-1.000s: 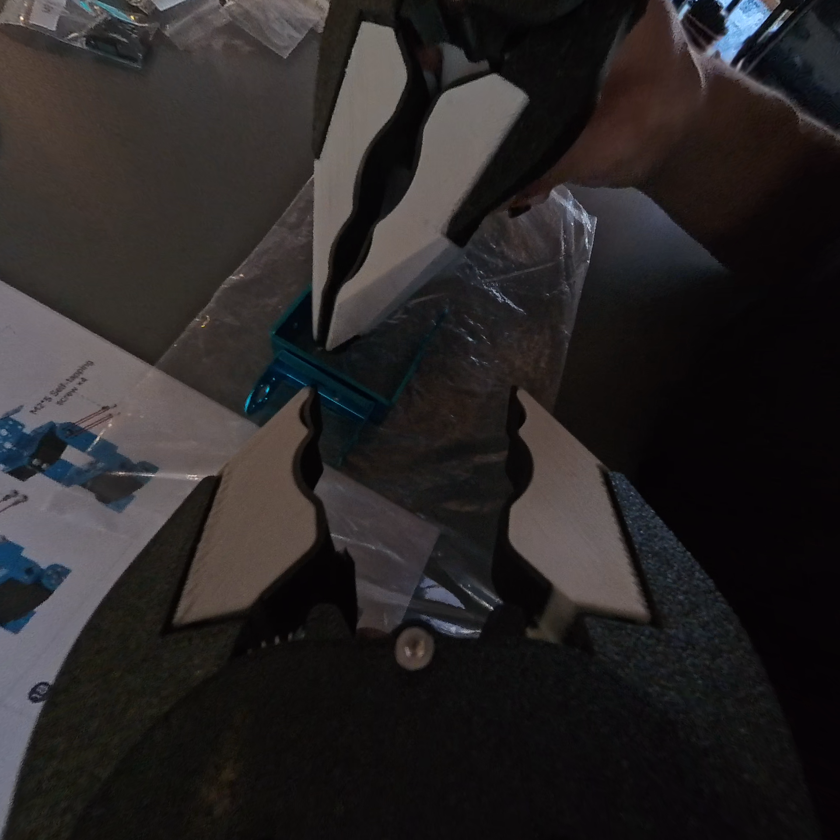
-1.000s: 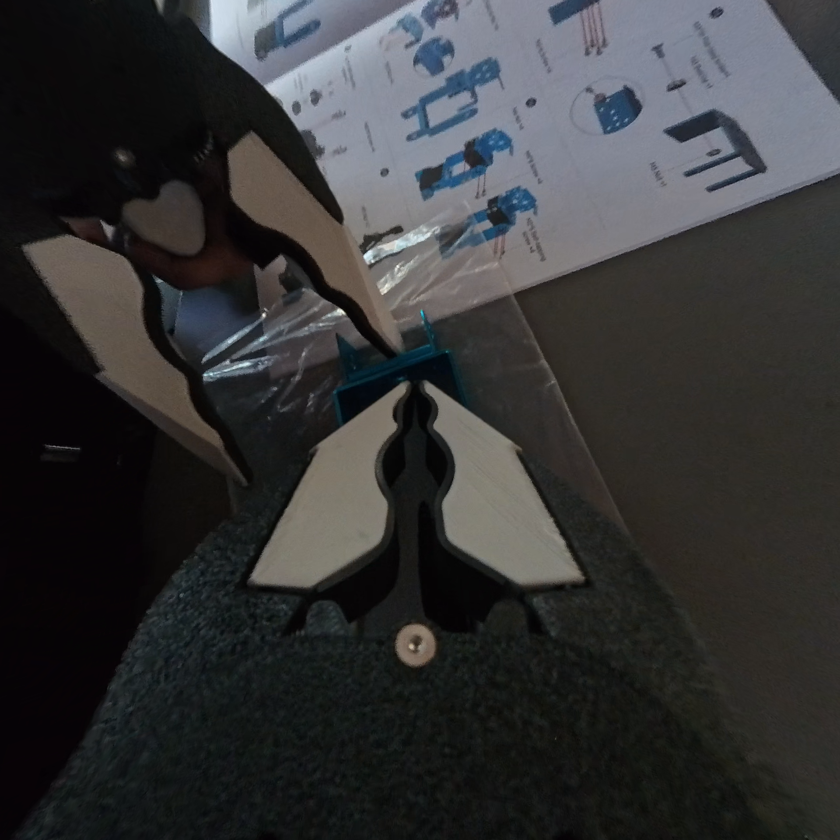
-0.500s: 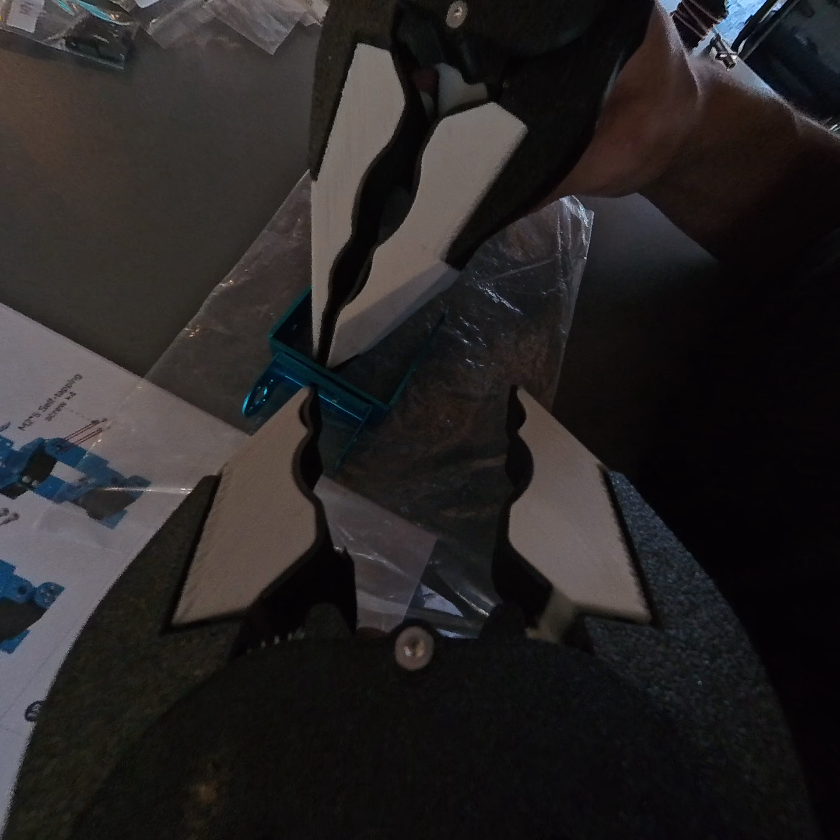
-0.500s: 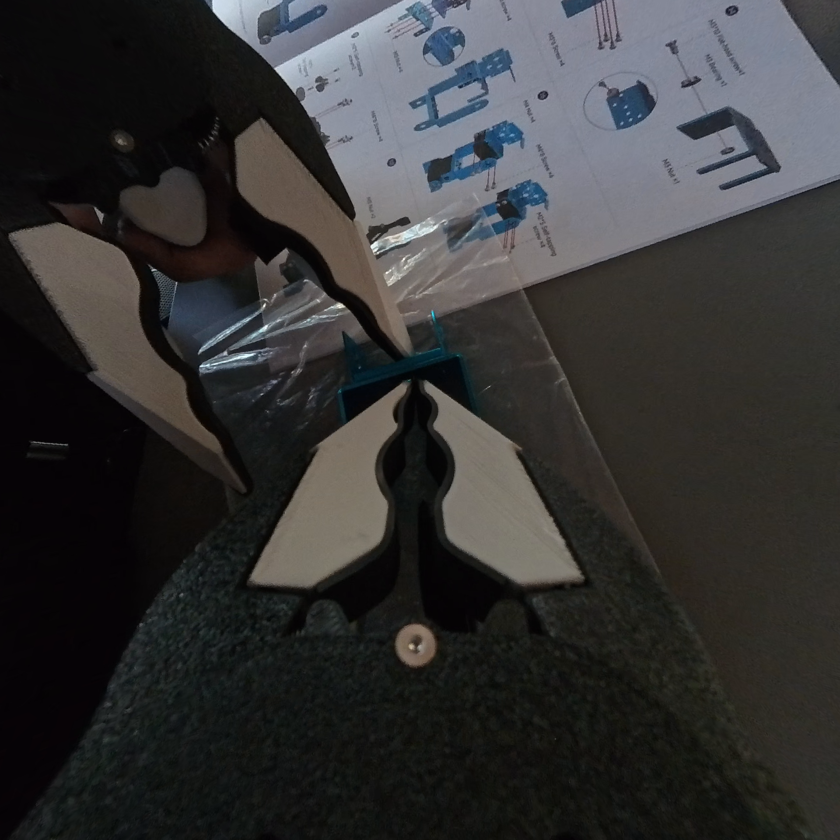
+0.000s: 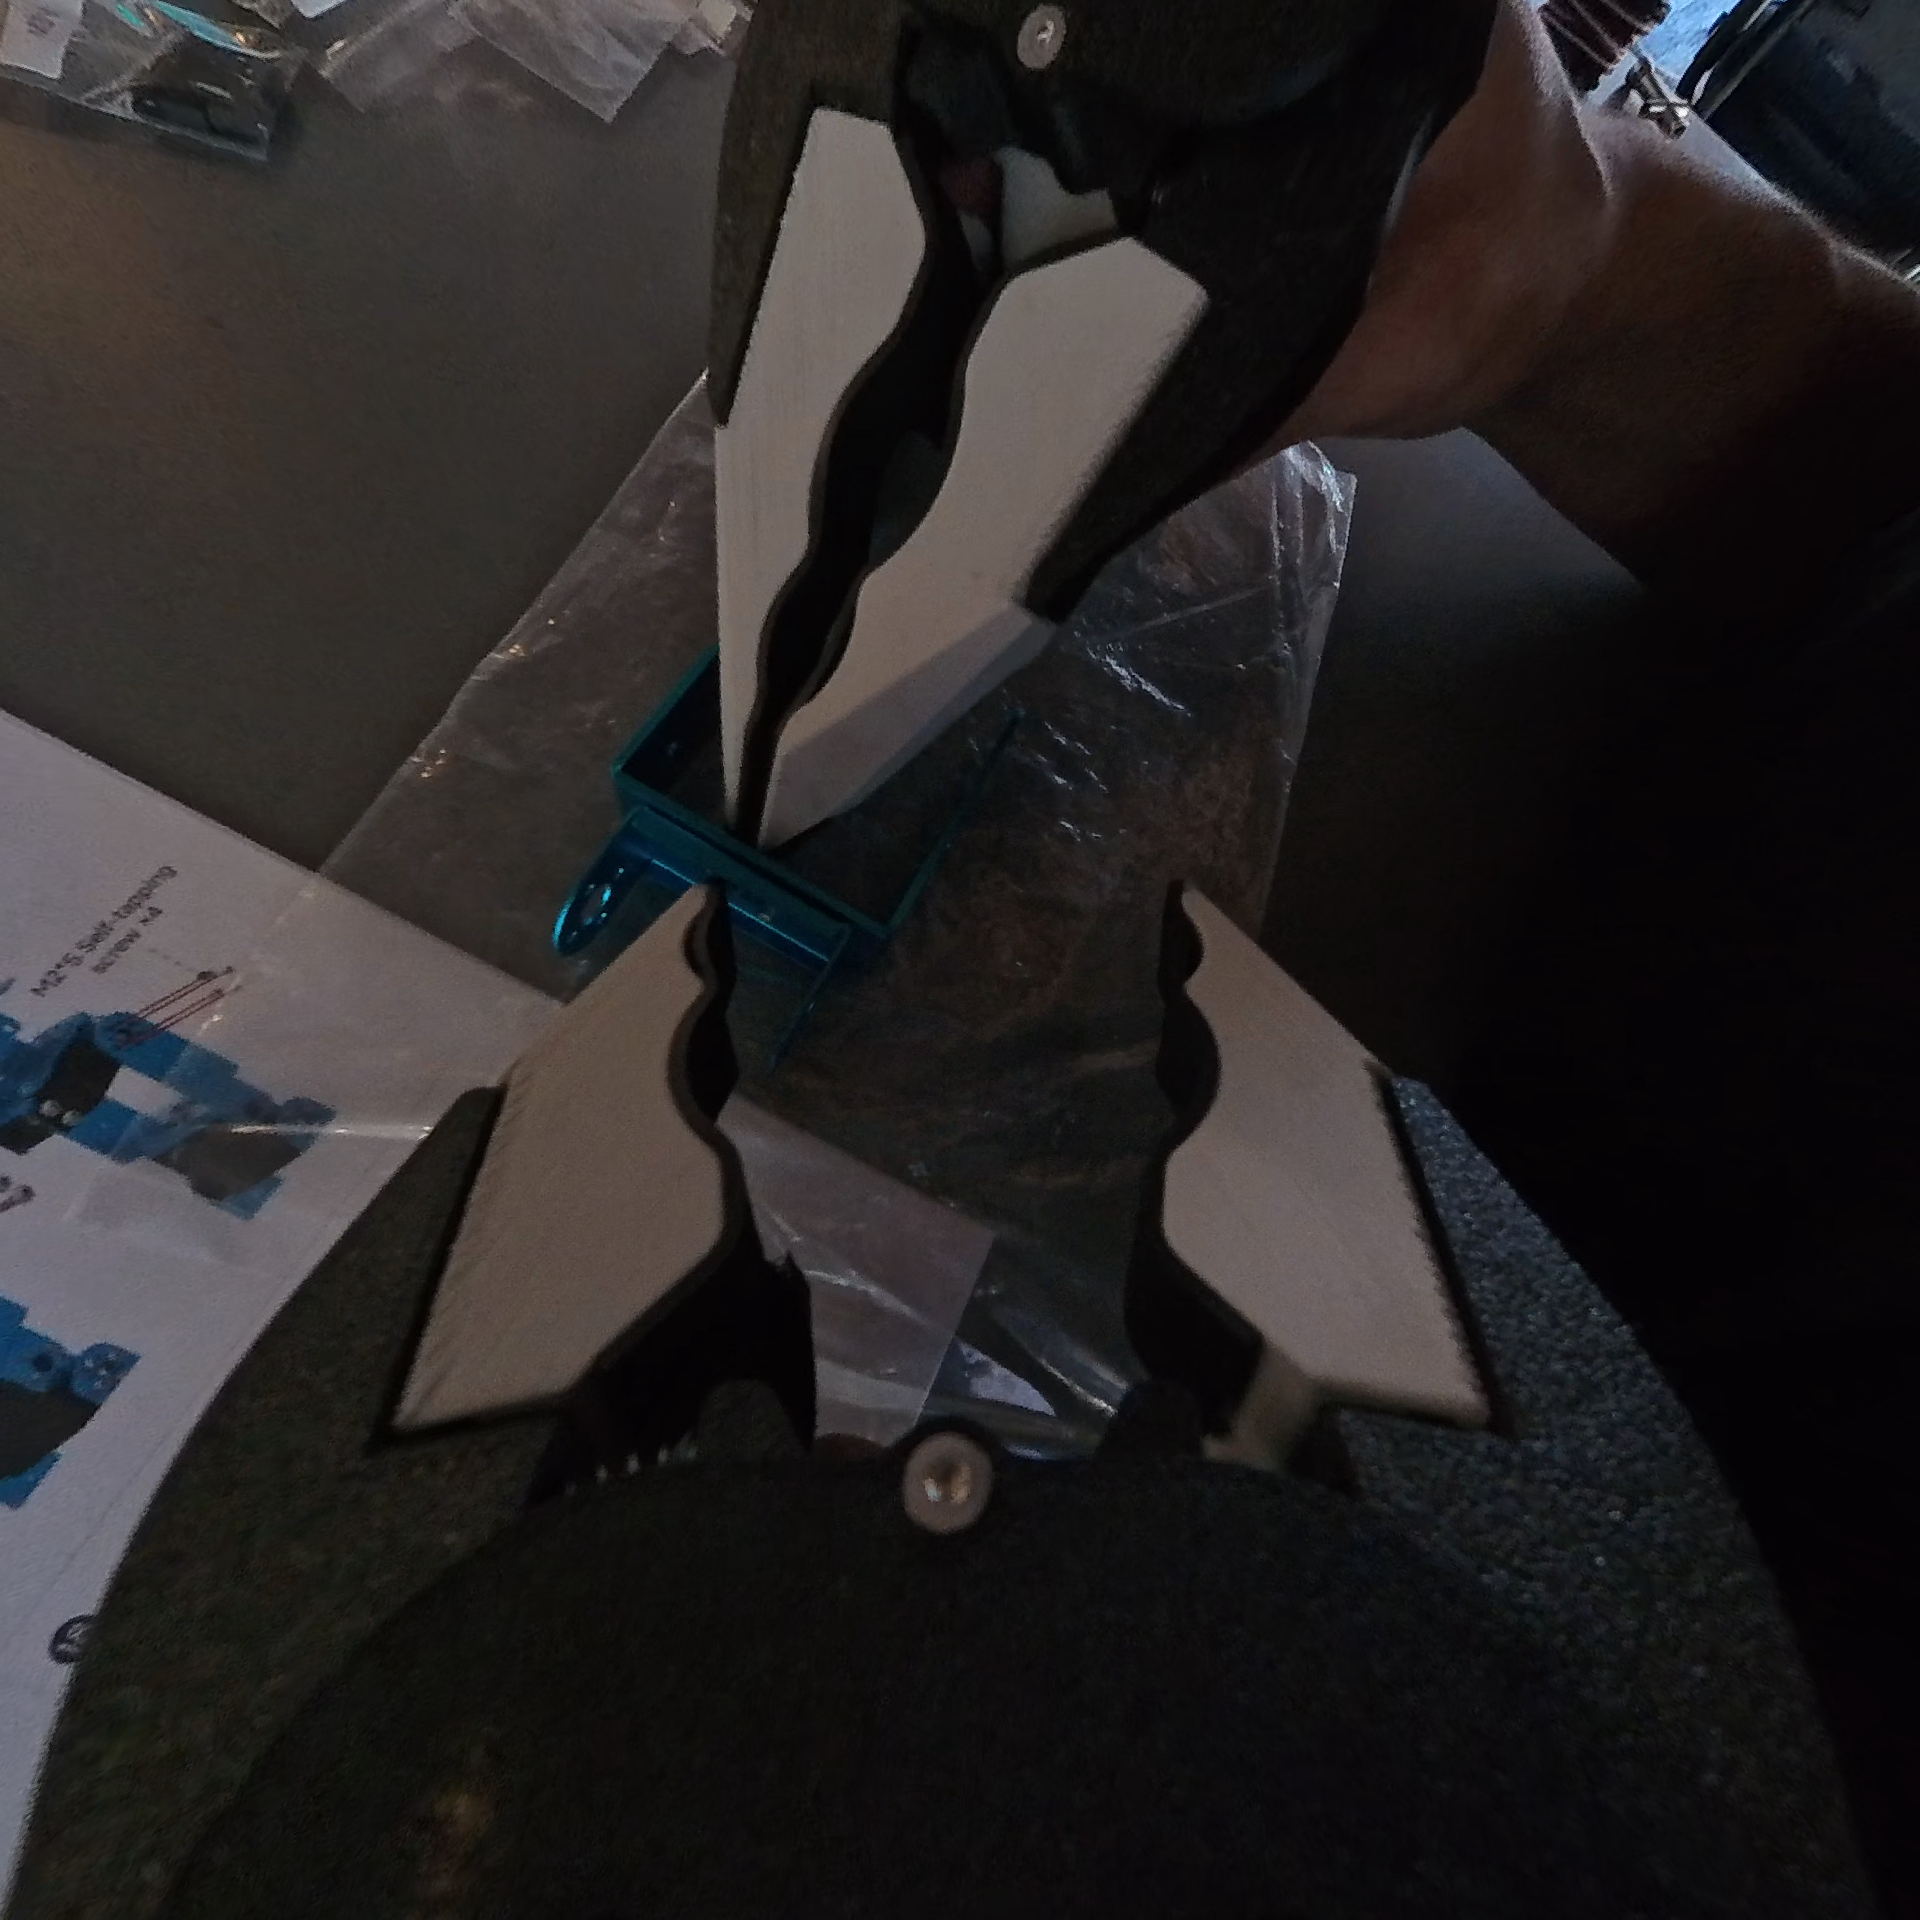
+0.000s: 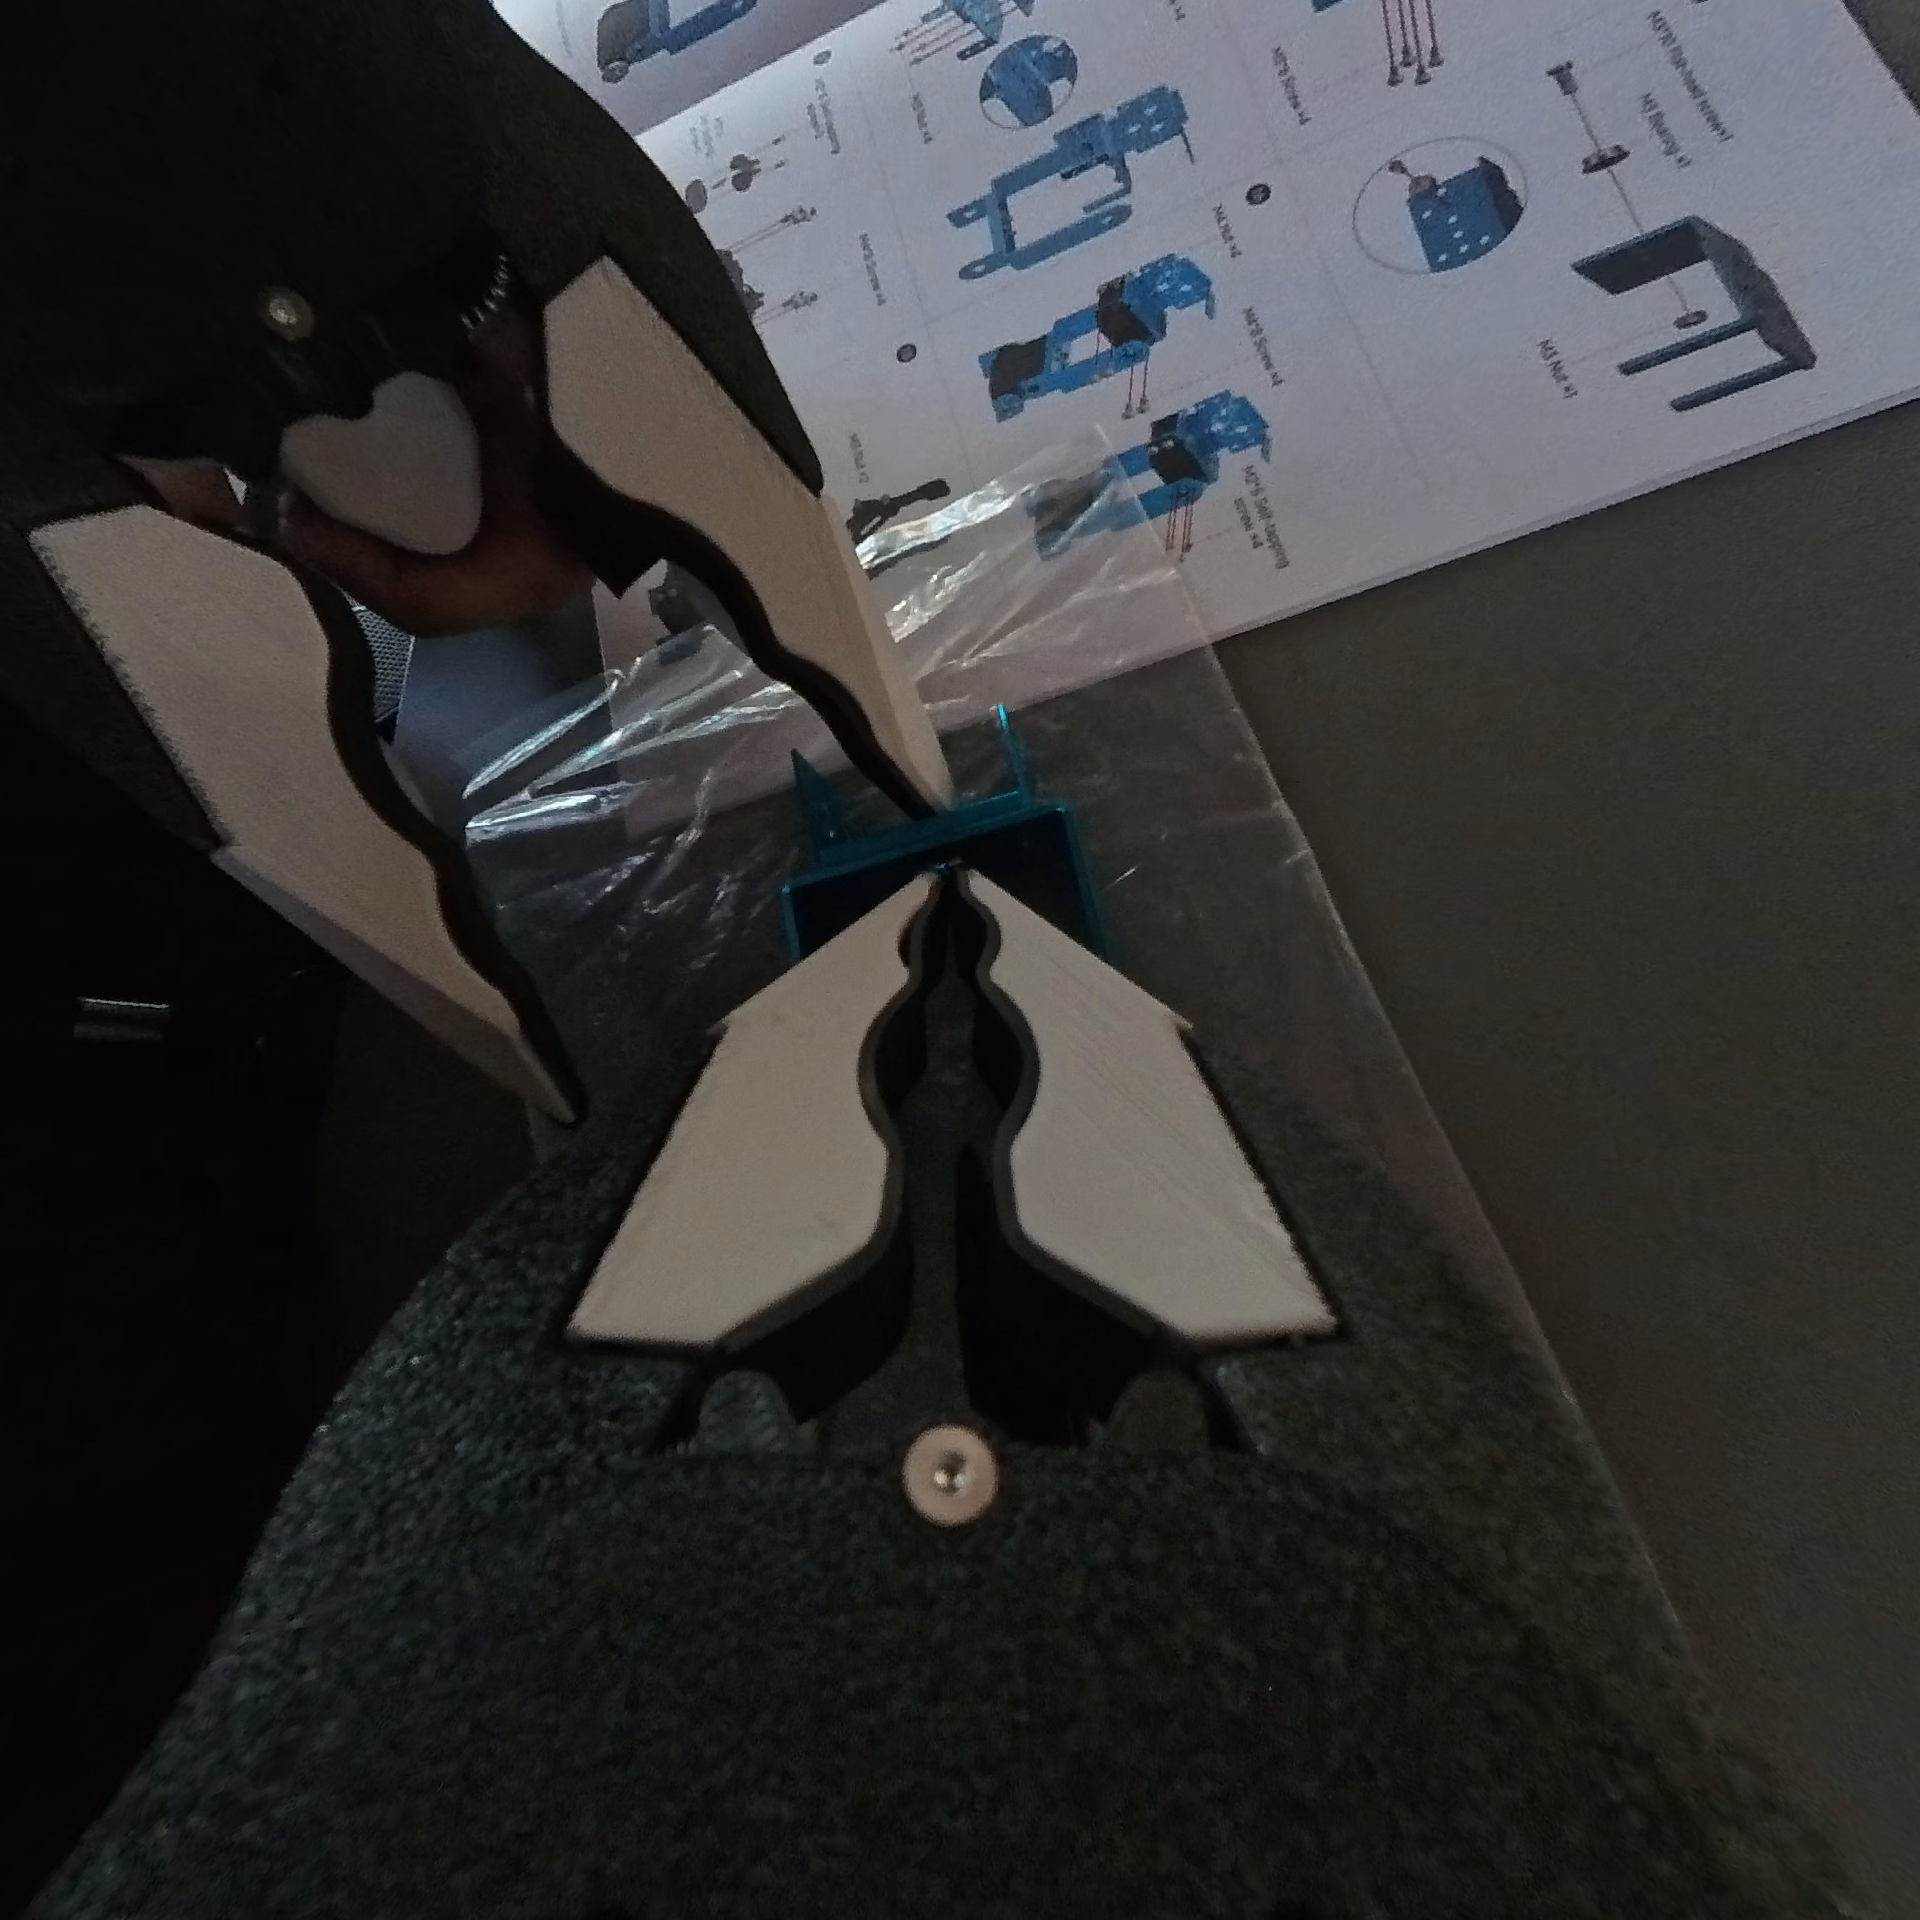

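Dim grey worktop (image 5: 260, 436), poorly lit, dark to the right.

Sheet (image 6: 1455, 260): white printed instruction page with blue diagrams, flat on the worktop, one corner under the bag.

Bag (image 5: 1143, 831): clear crinkled plastic, flat on the worktop, beneath the bracket.

Bracket (image 5: 717, 883): blue metal, bent into a U, with a rounded holed tab; stands on the bag between the two grippers.

Right gripper (image 6: 948, 871): jaws nearly closed, tips pinching one thin wall of the bracket (image 6: 1039, 842).

Left gripper (image 5: 940, 904): jaws wide apart, holding nothing; one fingertip (image 5: 696, 935) just beside the bracket, whether touching cannot be told.

Packets (image 5: 187, 73): small clear bags with dark and blue contents, far edge of the worktop.

Forearm (image 5: 1662, 291): a person's, behind the right gripper.
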Tool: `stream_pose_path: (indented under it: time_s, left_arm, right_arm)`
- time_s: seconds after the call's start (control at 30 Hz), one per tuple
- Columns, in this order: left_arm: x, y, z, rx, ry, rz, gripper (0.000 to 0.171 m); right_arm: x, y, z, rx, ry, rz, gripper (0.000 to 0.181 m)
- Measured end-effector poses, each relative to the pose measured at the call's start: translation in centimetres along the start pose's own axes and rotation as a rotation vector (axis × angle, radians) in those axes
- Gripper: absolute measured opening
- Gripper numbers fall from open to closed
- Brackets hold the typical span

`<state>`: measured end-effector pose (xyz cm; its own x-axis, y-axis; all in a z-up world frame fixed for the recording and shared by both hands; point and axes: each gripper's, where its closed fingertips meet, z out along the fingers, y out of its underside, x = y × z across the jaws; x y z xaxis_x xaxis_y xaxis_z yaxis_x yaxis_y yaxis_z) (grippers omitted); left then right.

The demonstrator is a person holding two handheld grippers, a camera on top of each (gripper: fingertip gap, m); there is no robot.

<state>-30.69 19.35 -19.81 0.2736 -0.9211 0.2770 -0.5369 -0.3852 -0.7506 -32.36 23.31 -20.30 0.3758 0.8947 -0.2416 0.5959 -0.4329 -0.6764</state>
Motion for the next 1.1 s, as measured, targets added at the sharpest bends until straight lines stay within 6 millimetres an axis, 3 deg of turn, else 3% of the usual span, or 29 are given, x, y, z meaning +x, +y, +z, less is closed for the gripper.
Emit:
stream_pose_path:
  time_s: [0.7, 0.8, 0.9, 1.0, 1.1]
  left_arm:
    - [0.1, 0.0, 0.1, -0.003, 0.001, 0.001, 0.082]
    - [0.1, 0.0, 0.1, -0.002, 0.002, 0.002, 0.082]
    - [0.0, 0.0, 0.2, 0.001, 0.004, 0.000, 0.082]
    - [0.1, 0.0, 0.2, 0.002, 0.007, 0.004, 0.083]
    - [0.1, -0.1, 0.2, 0.003, 0.010, 0.009, 0.083]
  right_arm:
    - [0.2, -0.5, -1.0, 0.020, 0.025, -0.032, 0.000]
    - [0.7, -1.0, -1.9, 0.056, 0.076, -0.118, 0.012]
    - [1.5, -0.3, -1.6, -0.005, 0.104, -0.164, 0.048]
    - [1.6, 0.2, -0.7, -0.069, 0.066, -0.178, 0.047]
    - [1.3, 0.5, -0.2, -0.118, 0.028, -0.207, 0.034]
